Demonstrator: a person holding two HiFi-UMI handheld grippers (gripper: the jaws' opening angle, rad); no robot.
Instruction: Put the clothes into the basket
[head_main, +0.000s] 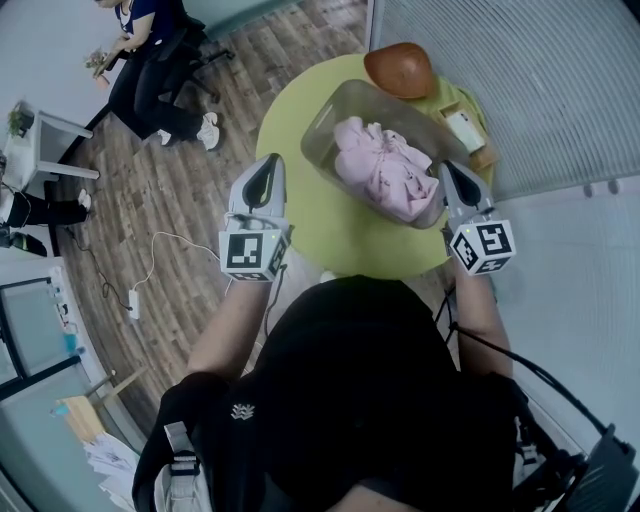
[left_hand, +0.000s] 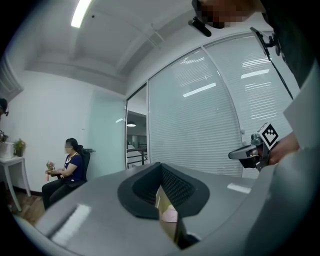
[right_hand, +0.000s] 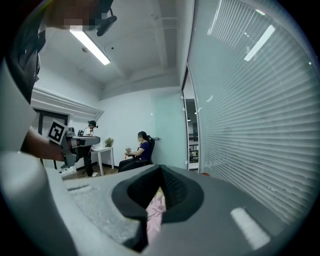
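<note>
Pink clothes lie bunched inside a clear basket on a round yellow-green table. My left gripper is held up level over the table's left edge, left of the basket, jaws shut with nothing in them. My right gripper hovers at the basket's right end, beside the clothes, also shut and holding nothing. In the right gripper view a strip of the pink clothes shows below the closed jaws. In the left gripper view a bit of pink shows through the slit in the same way.
A brown bowl stands behind the basket, with a white box to its right on the table. Glass walls with blinds run close on the right. A seated person, a white desk and a floor cable are at left.
</note>
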